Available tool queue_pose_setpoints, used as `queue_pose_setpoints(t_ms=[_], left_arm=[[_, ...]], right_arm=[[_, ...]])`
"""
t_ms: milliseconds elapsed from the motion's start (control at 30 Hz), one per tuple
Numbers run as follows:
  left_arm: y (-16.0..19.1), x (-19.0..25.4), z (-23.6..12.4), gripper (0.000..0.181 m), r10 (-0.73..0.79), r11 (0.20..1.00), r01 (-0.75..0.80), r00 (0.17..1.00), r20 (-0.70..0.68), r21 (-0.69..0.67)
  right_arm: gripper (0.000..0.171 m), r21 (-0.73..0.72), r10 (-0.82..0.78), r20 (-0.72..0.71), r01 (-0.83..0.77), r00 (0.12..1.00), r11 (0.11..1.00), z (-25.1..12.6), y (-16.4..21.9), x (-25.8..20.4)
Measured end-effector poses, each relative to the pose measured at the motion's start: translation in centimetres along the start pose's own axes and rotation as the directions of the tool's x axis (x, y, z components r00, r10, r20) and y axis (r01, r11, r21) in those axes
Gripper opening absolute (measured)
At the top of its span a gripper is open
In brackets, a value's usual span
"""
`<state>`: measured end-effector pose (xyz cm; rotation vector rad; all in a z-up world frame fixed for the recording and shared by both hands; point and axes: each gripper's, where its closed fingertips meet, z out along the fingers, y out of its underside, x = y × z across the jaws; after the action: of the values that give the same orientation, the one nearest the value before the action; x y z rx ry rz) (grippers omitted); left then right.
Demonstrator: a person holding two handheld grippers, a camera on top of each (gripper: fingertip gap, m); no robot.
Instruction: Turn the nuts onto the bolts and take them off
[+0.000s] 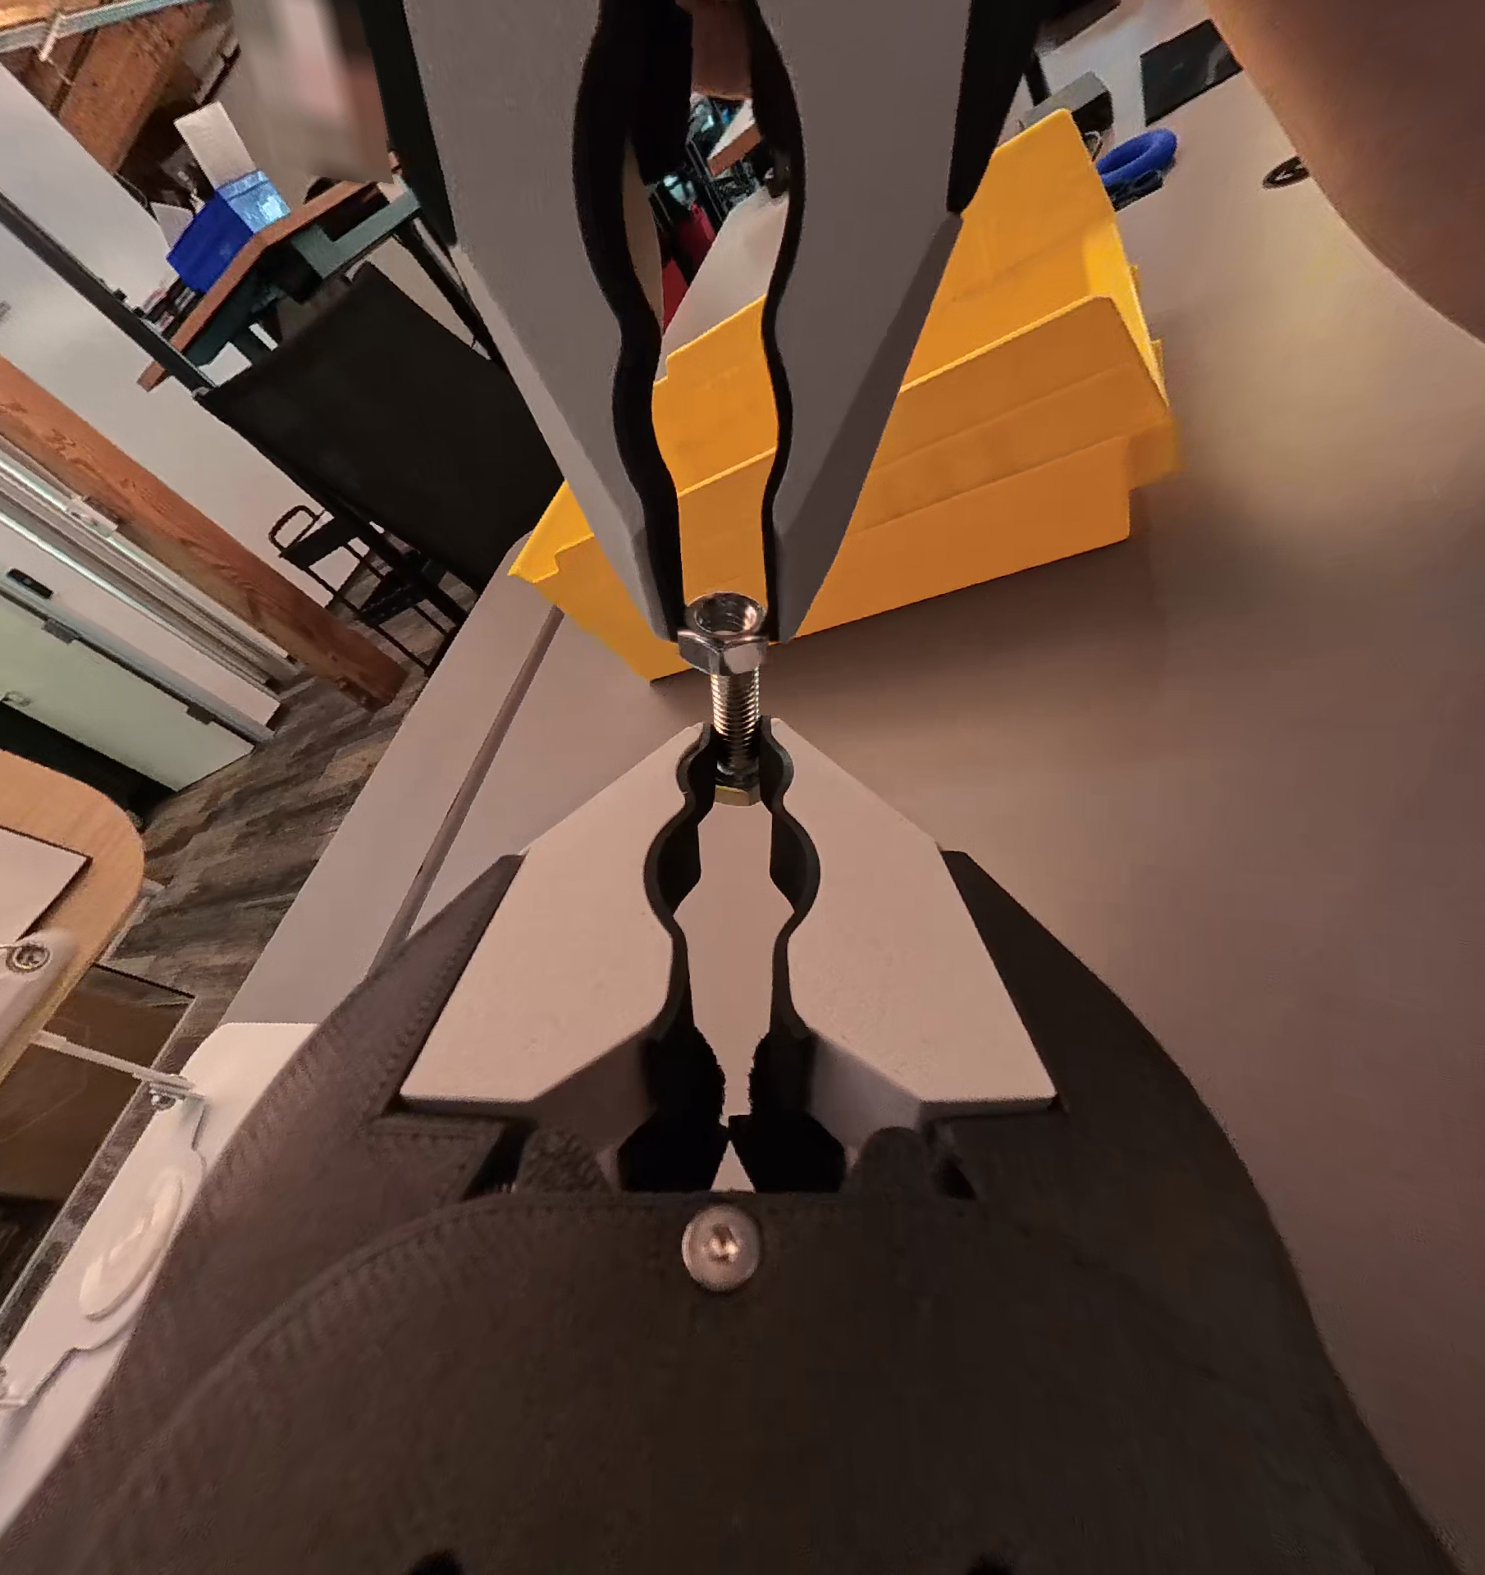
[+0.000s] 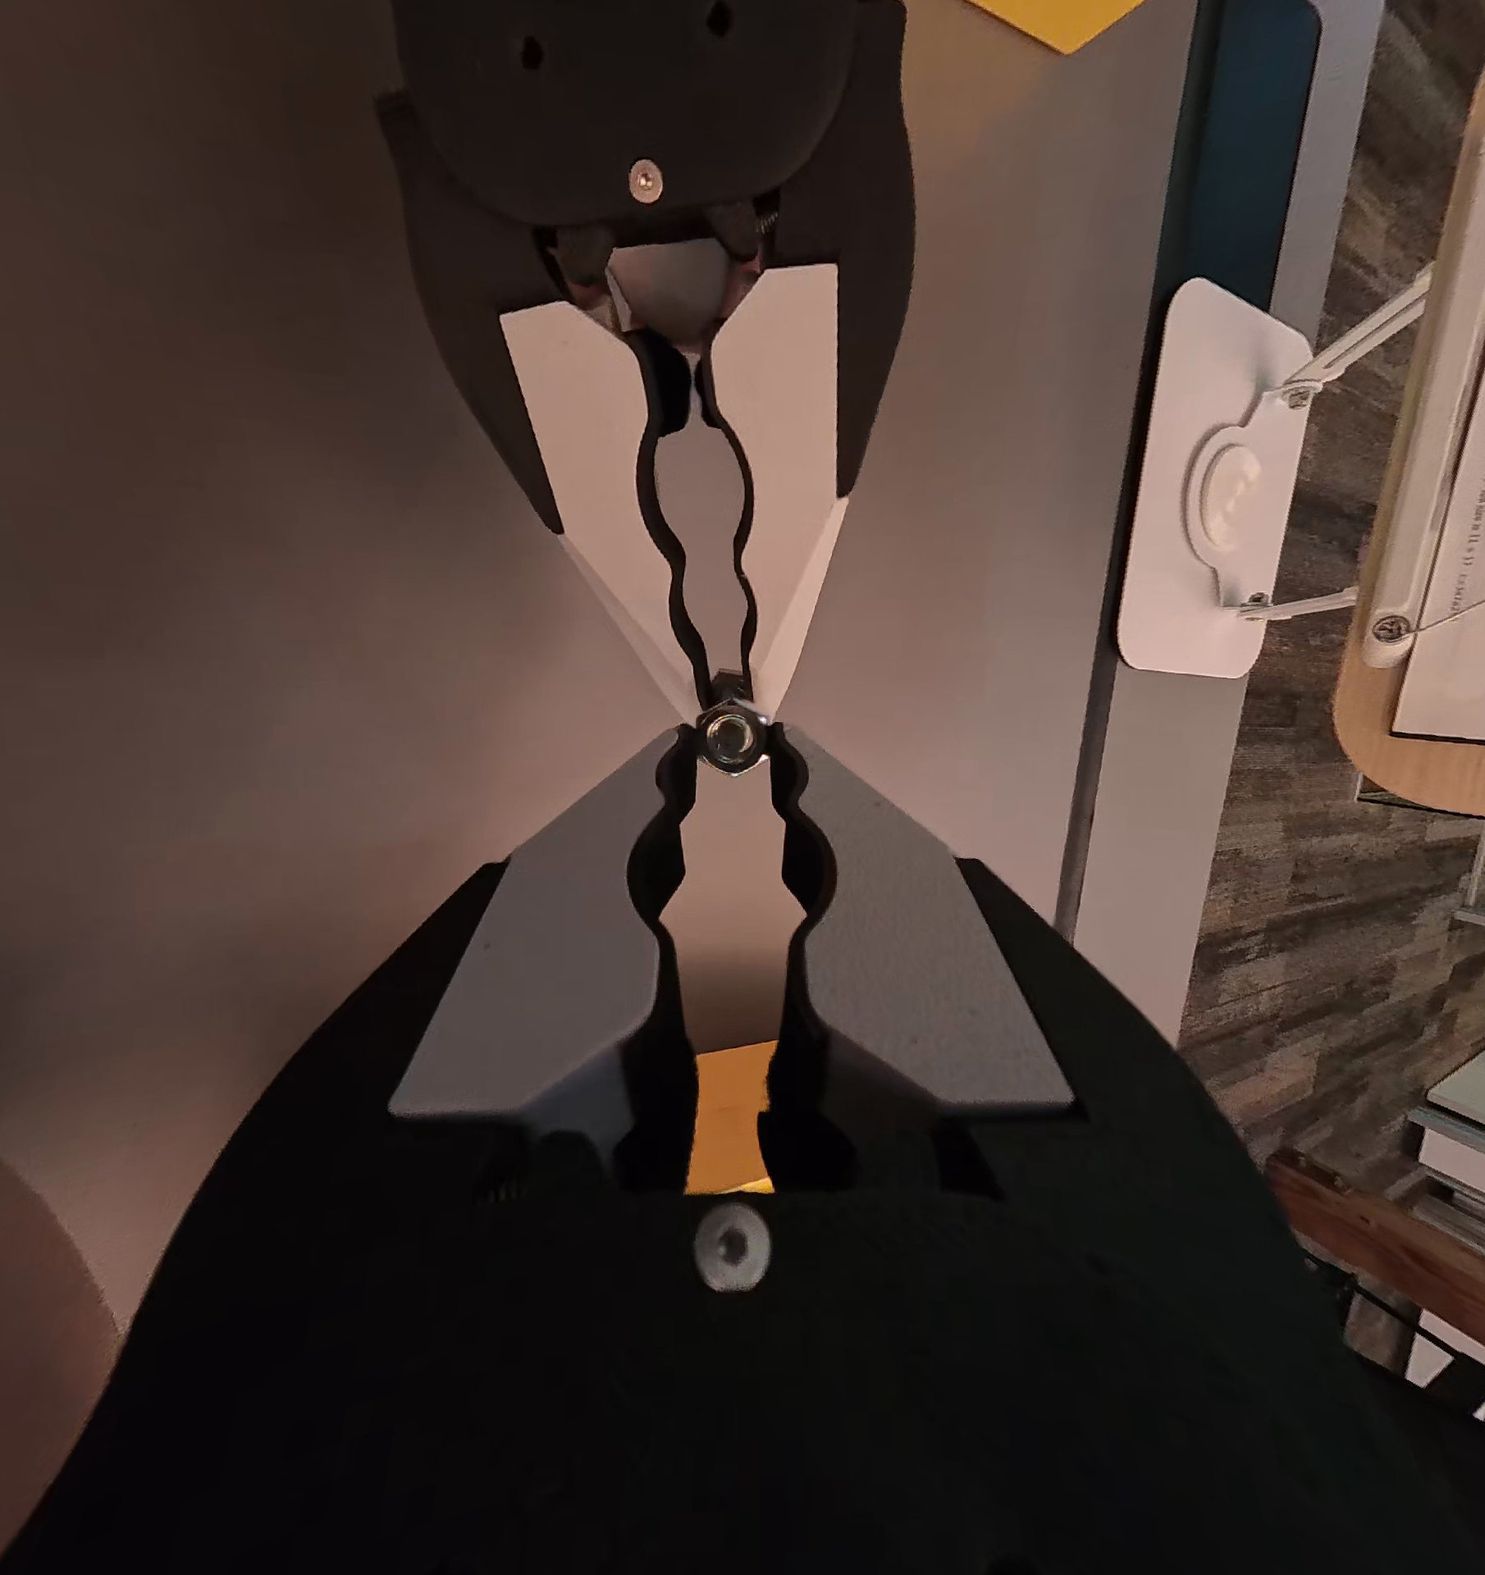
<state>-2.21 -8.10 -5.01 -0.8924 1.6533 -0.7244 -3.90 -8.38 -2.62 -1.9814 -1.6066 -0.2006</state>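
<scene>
a steel bolt (image 1: 732, 724) with a hex nut (image 1: 719, 652) at its far end hangs in the air above the grey surface (image 1: 1233, 852). the left hand-held gripper (image 1: 735, 750) clamps the bolt's near end, while the right hand-held gripper (image 2: 729, 743) pinches the nut from the opposite side. yellow bins (image 1: 1020, 426) sit behind them near the surface's left edge.

Yellow bins (image 1: 978, 477) close behind claws, blocking far side; grey table (image 1: 1233, 852) bare to right.

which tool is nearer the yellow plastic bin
Right. The right tool, gripping the silver hex nut, is next to the yellow plastic bin; the left tool, holding the threaded steel bolt, sits farther back.
</scene>
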Motion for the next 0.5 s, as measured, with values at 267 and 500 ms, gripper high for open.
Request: queue_pose_setpoints(t_ms=[267,500], left_arm=[[-0.7,0.7,-0.2,0.007,-0.002,1.0,0.003,0.999,-0.043,0.024],[-1.6,2.9,-0.9,0.007,0.007,0.999,0.002,0.979,-0.204,0.043]], right_arm=[[0.016,-0.01,-0.018,0.018,0.019,1.0,1.0,-0.5,0.1,-0.8],[0.017,0.017,-0.075,0.08,0.073,0.994,0.997,-1.3,-0.6,-2.9]])
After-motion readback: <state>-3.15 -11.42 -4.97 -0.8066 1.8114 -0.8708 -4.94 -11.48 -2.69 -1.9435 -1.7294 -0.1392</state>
